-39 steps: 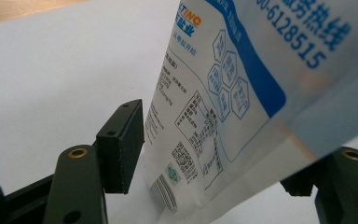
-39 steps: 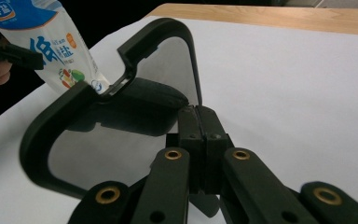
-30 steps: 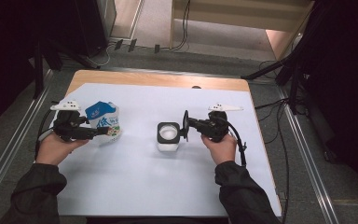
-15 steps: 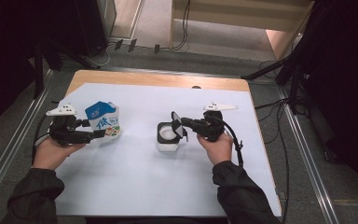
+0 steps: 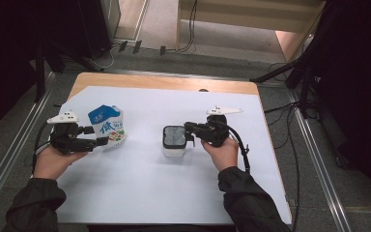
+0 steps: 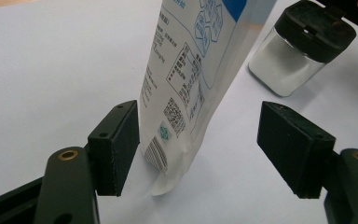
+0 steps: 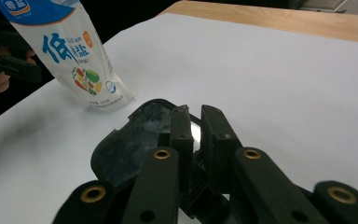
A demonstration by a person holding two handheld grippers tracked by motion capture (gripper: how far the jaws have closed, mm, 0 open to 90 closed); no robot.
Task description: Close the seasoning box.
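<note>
White sheeting covers most of the worktop (image 5: 164, 193), with a strip of bare wood along its far edge and dark floor and cables beyond.

On the left, a hand (image 5: 53, 162) in a dark sleeve lies low on the sheet, palm up under the left hand-held gripper (image 5: 96, 141), which points level toward the middle of the worktop. Its jaws stand wide apart on either side of the lower edge of a white and blue salt pouch (image 5: 108, 126). In the left gripper view one pad (image 6: 116, 147) sits just beside the pouch (image 6: 186, 93), whether touching I cannot tell; the other stands clear, so nothing is pinched.

On the right, the other hand (image 5: 222, 153) holds the right hand-held gripper (image 5: 189, 131) level, pointing left at a small clear jar (image 5: 174, 141) that stands near the middle of the worktop. In the right gripper view its jaws are almost together and have just been opening slightly; they sit on the rim of the jar's black lid (image 7: 130, 140), and I cannot tell whether any of it is still gripped.

The jar holds a white powder, seen in the left gripper view (image 6: 284, 65). The pouch stands upright, well apart from it.
</note>
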